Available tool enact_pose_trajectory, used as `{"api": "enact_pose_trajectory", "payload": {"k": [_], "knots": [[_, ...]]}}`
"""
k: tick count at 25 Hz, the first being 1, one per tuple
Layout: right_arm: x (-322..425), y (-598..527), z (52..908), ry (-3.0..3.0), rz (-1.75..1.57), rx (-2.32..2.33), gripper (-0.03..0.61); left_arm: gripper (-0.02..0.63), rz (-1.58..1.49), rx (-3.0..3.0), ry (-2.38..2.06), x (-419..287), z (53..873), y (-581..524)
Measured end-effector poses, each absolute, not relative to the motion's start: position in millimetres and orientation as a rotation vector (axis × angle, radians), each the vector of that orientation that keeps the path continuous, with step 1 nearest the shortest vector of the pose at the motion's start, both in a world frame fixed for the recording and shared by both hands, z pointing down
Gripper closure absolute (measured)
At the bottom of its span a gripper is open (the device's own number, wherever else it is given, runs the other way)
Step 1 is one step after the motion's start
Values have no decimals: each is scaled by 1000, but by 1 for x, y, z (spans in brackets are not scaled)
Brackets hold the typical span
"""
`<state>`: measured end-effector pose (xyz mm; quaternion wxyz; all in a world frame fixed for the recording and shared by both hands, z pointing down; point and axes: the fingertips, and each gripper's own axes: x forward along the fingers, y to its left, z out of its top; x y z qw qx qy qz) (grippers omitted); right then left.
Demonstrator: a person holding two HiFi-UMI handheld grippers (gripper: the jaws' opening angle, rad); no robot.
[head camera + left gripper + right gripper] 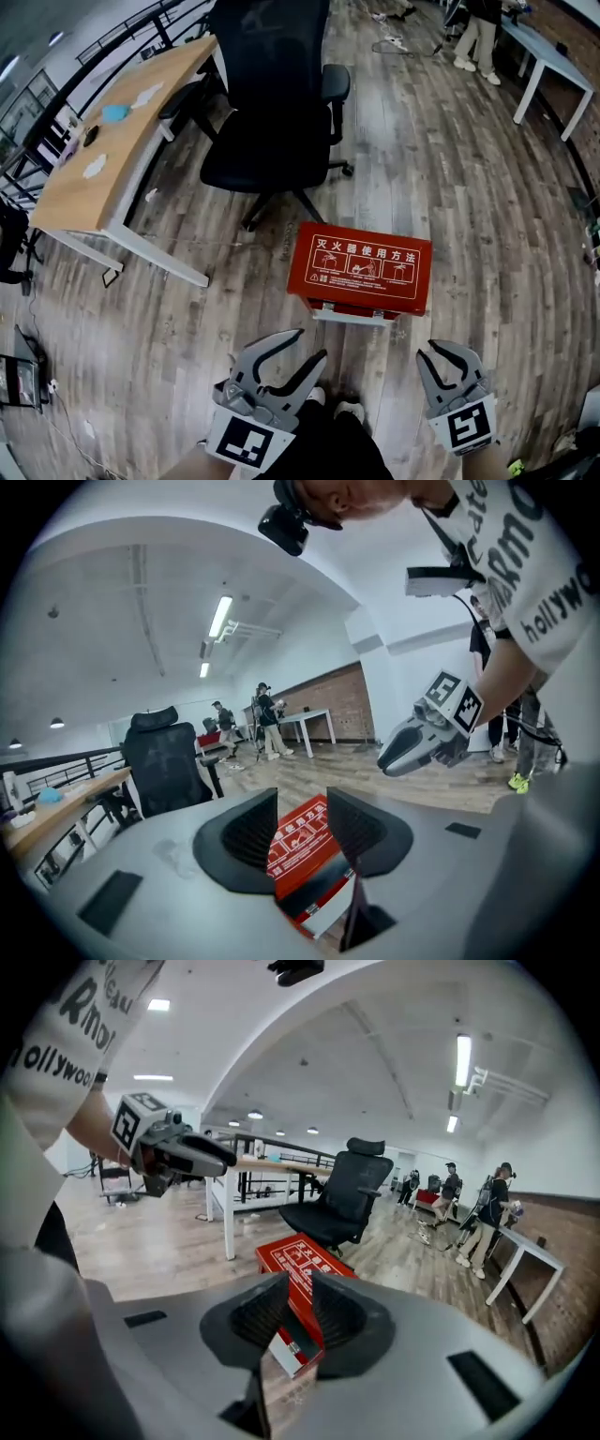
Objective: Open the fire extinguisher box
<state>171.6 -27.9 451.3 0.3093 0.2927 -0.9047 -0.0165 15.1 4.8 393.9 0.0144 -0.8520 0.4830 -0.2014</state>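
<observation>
The red fire extinguisher box (361, 265) lies flat on the wood floor, lid down, with a white instruction label on top and a light latch strip along its near edge. Both grippers hover short of that near edge and touch nothing. My left gripper (309, 345) is open, its jaws well apart, and the box (298, 847) shows through the gap. My right gripper (427, 352) stands at the box's right front corner, jaws a small way apart, with the box (298, 1274) visible beyond them. Nothing sits between either pair of jaws.
A black office chair (272, 94) stands just behind the box, beside a wooden desk (122, 131) at the left. A white table (544, 56) and standing people (478, 37) are far back at the right. The person's shoes (337, 408) are between the grippers.
</observation>
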Motion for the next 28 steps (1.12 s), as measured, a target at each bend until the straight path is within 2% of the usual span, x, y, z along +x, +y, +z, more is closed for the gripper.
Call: {"api": "enact_pose_trajectory", "payload": {"k": [2, 7, 12, 17, 21, 28], "knots": [[164, -34, 484, -2351, -65, 756, 465, 452, -655, -2612, 1505, 12, 425, -8], [145, -49, 555, -2274, -235, 723, 420, 434, -824, -2478, 1428, 9, 513, -33], [133, -64, 612, -2214, -383, 731, 366, 327, -892, -2381, 1404, 10, 582, -63], [123, -83, 649, -2081, -625, 731, 356, 316, -1045, -2212, 1261, 10, 641, -78], [116, -101, 664, -1955, -818, 750, 350, 316, -1085, -2042, 1224, 5, 656, -101], [115, -125, 691, -1816, -951, 765, 347, 316, -1188, -1901, 1132, -1, 685, -132]]}}
